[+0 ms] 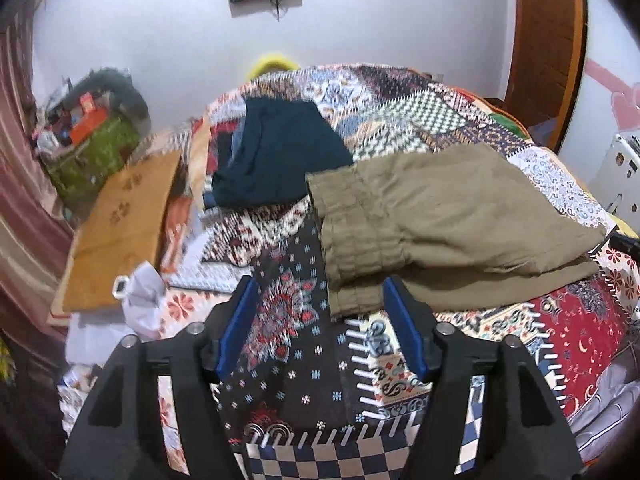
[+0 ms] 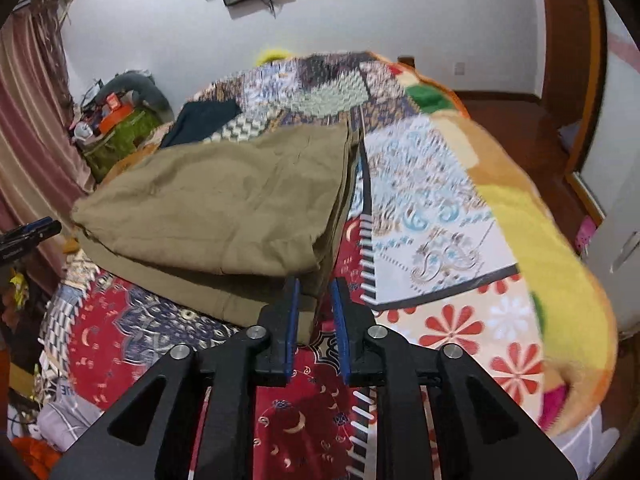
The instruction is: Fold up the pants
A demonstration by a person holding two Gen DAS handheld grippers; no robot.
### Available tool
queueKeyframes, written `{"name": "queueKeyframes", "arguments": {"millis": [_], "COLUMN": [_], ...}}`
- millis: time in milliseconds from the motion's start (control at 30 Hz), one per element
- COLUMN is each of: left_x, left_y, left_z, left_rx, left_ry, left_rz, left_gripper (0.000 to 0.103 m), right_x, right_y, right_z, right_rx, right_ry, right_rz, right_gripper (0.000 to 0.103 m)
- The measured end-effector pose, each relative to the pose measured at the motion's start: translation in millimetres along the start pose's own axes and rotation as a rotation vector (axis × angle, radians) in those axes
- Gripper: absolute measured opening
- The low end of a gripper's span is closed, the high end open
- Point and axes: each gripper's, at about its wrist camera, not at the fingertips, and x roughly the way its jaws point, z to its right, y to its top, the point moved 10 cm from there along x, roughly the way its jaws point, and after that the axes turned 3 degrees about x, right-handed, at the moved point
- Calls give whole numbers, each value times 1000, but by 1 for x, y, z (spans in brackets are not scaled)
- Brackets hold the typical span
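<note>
Hovering over the patchwork quilt (image 1: 304,360), the left gripper (image 1: 318,292) stood wide apart, nothing between. The right gripper (image 2: 314,292) was parted narrowly, unclamped, at the folded olive pants' (image 2: 224,208) near corner. Beyond lay a dark garment (image 1: 276,156).

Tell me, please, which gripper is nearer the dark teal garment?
Left. The left gripper sits at the olive pants' waistband end, just below the dark teal garment; the right gripper is at the opposite end.
</note>
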Motion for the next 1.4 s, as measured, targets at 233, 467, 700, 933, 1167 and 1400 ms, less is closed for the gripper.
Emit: {"name": "queueKeyframes", "arguments": {"millis": [233, 467, 700, 933, 1167, 1400], "left_x": [-13, 12, 41, 42, 34, 28], "left_y": [27, 20, 14, 34, 50, 42], "left_z": [36, 79, 106, 118, 118, 125], "left_rx": [148, 335, 468, 442, 327, 320], "left_ry": [1, 10, 22, -57, -186, -196], "left_rz": [73, 35, -3, 9, -3, -20], "left_gripper": [97, 97, 97, 88, 55, 20], "right_x": [-27, -12, 24, 54, 67, 43], "right_y": [25, 25, 11, 3, 13, 25], "right_z": [-37, -87, -123, -139, -144, -144], "right_rx": [-109, -217, -306, -392, -471, -520], "right_ry": [26, 114, 159, 151, 101, 66], "right_rz": [91, 63, -15, -69, -37, 41], "right_gripper": [54, 62, 62, 62, 42, 11]}}
